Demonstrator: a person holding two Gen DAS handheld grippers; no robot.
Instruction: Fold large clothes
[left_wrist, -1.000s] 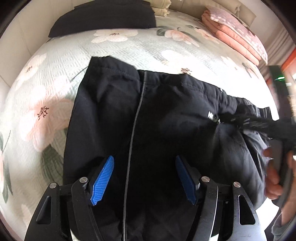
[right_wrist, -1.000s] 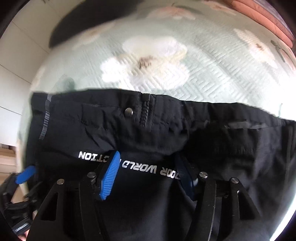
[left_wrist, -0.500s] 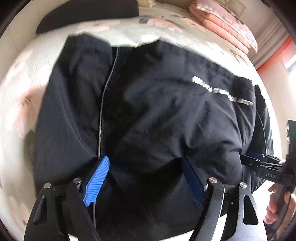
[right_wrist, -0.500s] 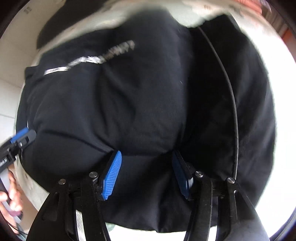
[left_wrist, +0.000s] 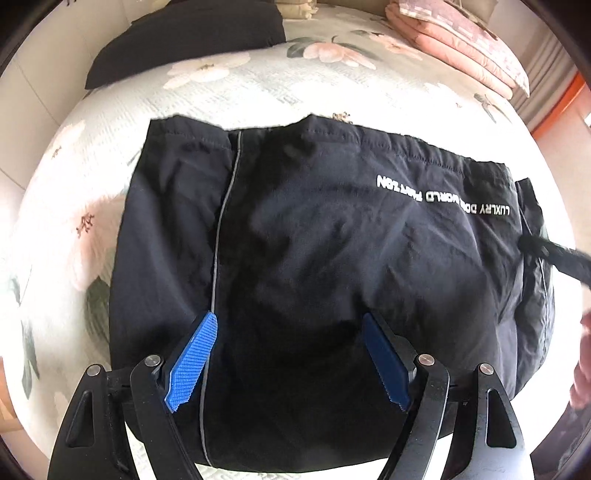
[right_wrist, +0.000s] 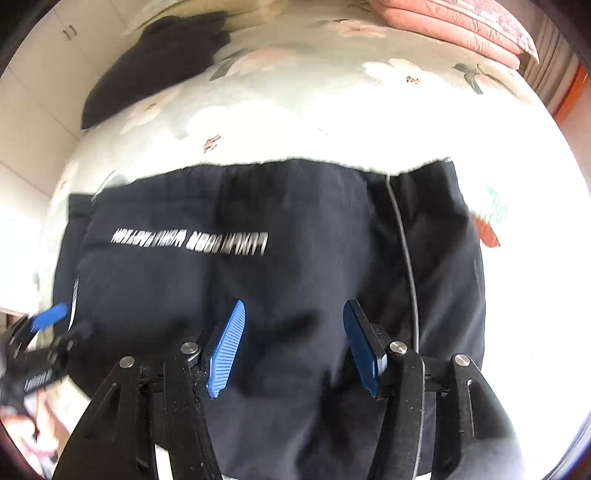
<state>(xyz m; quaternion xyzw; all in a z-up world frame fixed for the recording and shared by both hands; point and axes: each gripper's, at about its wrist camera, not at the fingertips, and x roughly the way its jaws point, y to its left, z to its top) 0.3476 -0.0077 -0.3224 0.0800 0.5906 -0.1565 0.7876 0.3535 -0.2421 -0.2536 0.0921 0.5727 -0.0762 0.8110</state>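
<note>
Folded black trousers (left_wrist: 332, 258) lie on the floral bed (left_wrist: 258, 85). Above the trousers, left tool (left_wrist: 288, 332) and right tool (right_wrist: 293, 325) gape, gripping nothing.

The folded trousers (left_wrist: 332, 258) lie on the bed (left_wrist: 258, 85). Behind them sit a dark garment (left_wrist: 184, 33), left, and stacked quilts (left_wrist: 461, 40), right.

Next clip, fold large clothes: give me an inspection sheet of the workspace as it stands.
Surface: floral bedspread.
Job's things: black trousers folded, white lettering on top, grey piping along one side.
Clutter: dark garment and pink folded bedding at the far end.
Grippers: left gripper open above the trousers, jaws just opened wider; right gripper open, nothing pinched.
Cables: nothing seen.
Surroundings: pale wall panels; orange edge at right.
</note>
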